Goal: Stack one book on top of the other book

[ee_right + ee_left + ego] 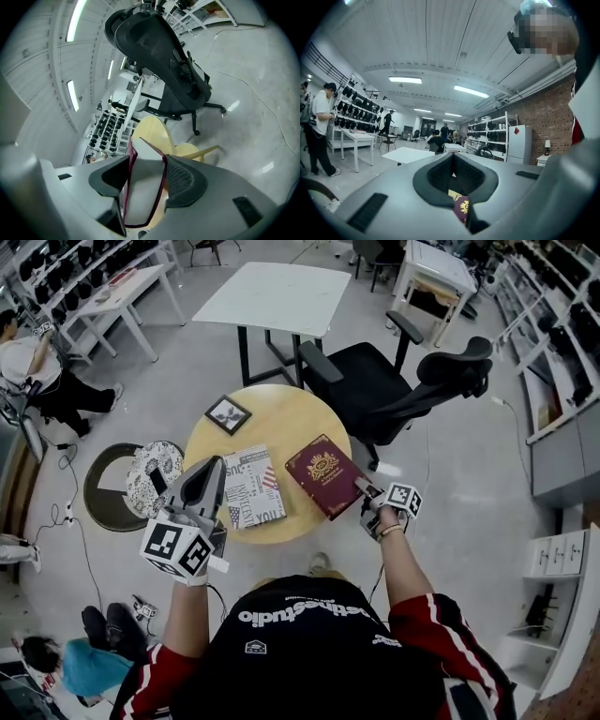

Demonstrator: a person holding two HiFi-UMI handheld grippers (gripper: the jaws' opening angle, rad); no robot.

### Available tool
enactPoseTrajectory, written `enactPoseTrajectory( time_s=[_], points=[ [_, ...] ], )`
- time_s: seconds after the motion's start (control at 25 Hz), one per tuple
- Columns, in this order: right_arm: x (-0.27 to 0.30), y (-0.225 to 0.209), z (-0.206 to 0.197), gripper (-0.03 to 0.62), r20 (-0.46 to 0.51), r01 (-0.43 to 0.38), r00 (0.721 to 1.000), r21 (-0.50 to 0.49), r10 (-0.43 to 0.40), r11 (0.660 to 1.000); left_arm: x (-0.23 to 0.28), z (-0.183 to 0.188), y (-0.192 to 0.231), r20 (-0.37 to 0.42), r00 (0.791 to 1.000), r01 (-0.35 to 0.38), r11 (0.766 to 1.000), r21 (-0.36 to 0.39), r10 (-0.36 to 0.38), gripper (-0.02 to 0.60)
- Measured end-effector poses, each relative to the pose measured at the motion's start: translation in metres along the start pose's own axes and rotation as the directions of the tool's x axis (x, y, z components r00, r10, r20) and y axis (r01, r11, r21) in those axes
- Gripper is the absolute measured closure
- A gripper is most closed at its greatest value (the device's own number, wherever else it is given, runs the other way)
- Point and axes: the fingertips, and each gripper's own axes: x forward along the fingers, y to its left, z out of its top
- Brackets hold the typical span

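Left gripper (212, 468), hovering at the near-left edge of the tabletop (281, 413), is closed on nothing, while the right gripper (362, 489) clamps the red book (322, 474) by the right edge, not yet stacked on the patterned book (253, 486)

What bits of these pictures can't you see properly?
- Head view: the left gripper covers part of the left side of the patterned book.
- Head view: the gold print on the red book is too small to read.
- Head view: the framed picture is too small to tell what it shows.
- Left gripper view: only a sliver of the red book shows past the jaws.
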Motion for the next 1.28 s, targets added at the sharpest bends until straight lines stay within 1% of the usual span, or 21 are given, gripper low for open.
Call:
enactPoseTrajectory(
  time_s=[0.2, 0.44, 0.64, 0.84, 0.92, 1.0, 1.08, 1.28],
  points=[
    [0.001, 0.024, -0.001, 0.338, 0.02, -0.013, 1.0, -0.015, 0.013, 1.0, -0.02, 0.011, 0.013, 0.027, 1.0, -0.009, 1.0, 0.004, 0.009, 0.565],
    [0.02, 0.052, -0.013, 0.341, 0.013, -0.023, 1.0, -0.028, 0.023, 0.999, -0.043, 0.018, 0.032, 0.053, 0.998, -0.023, 1.0, -0.003, 0.023, 0.565],
    [0.041, 0.071, -0.015, 0.344, 0.006, -0.027, 1.0, -0.031, 0.027, 0.999, -0.061, 0.023, 0.053, 0.062, 0.996, -0.067, 0.998, -0.011, 0.068, 0.565],
    [0.071, 0.082, -0.033, 0.344, -0.001, -0.02, 1.0, -0.014, 0.02, 1.0, -0.082, 0.016, 0.074, 0.052, 0.992, -0.113, 0.993, -0.015, 0.114, 0.565],
    [0.084, 0.088, -0.039, 0.344, 0.013, -0.022, 1.0, -0.006, 0.023, 1.0, -0.091, 0.016, 0.083, 0.051, 0.989, -0.136, 0.99, -0.021, 0.137, 0.565],
    [0.094, 0.093, -0.041, 0.344, 0.05, -0.031, 0.998, 0.011, 0.031, 0.999, -0.097, 0.016, 0.087, 0.046, 0.987, -0.152, 0.988, -0.024, 0.153, 0.565],
    [0.101, 0.096, -0.042, 0.345, 0.087, -0.03, 0.996, 0.025, 0.028, 0.999, -0.101, 0.014, 0.09, 0.04, 0.987, -0.154, 0.988, -0.017, 0.155, 0.565],
    [0.113, 0.101, -0.051, 0.345, 0.146, -0.025, 0.989, 0.032, 0.021, 0.999, -0.111, 0.012, 0.098, 0.032, 0.985, -0.172, 0.985, -0.017, 0.172, 0.565]
  ],
)
